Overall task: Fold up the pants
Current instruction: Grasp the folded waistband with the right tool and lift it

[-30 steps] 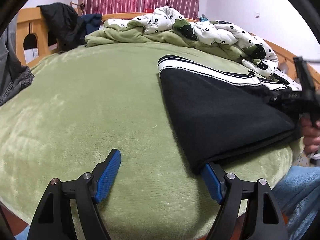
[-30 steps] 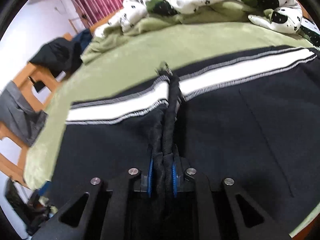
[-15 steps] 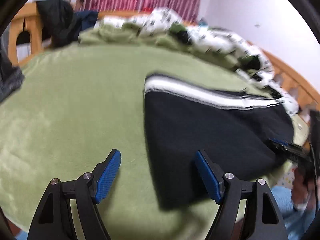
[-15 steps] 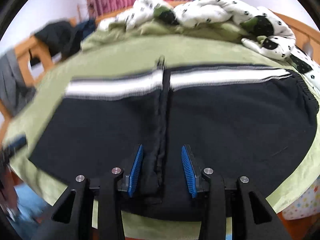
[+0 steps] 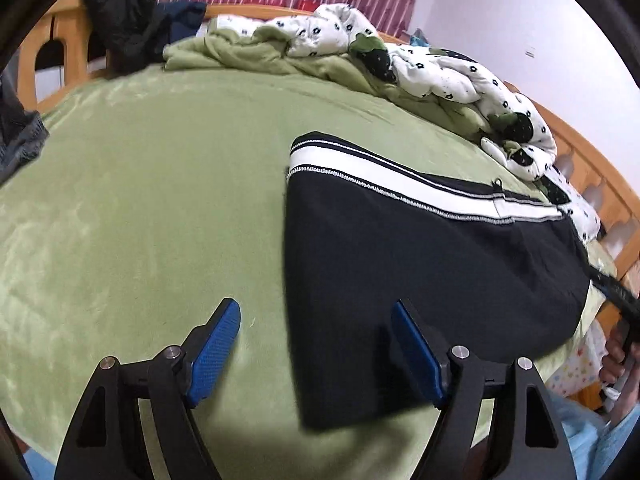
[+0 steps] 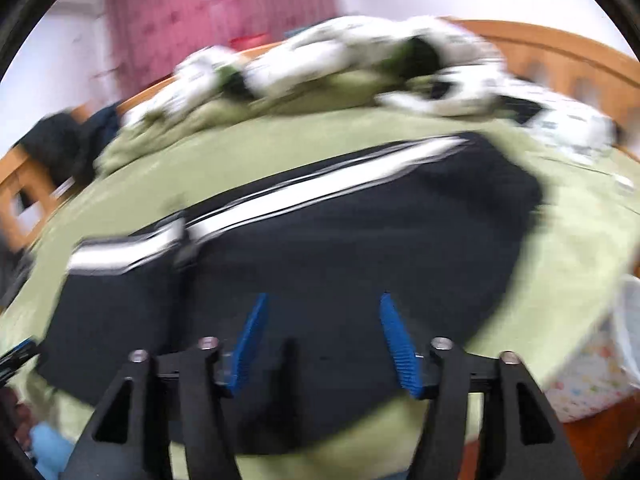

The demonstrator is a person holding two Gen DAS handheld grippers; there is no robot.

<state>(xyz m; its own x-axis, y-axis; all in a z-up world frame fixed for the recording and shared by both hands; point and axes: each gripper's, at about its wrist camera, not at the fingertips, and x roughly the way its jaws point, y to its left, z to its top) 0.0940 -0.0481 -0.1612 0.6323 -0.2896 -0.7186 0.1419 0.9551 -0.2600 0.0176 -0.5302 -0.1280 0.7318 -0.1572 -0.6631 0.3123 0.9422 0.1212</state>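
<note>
The pants (image 5: 420,264) lie folded flat on the green bed (image 5: 160,200). Left gripper (image 5: 316,344) gapes wide, empty; right gripper (image 6: 324,340) has just been opening, nothing between its jaws.

You see matt black knit pants (image 5: 420,260) with a white ribbed stripe on a fuzzy green blanket (image 5: 160,200); wooden bedframe (image 5: 592,168); ridged blue pads (image 5: 214,354) on matt black plastic.

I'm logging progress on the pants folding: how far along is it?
Done: the black pants with a white striped waistband lie folded flat on the green fleece blanket. In hand: nothing; the right gripper has just been opening, jaws empty, and the left gripper is open. Left: perhaps another fold.
</note>
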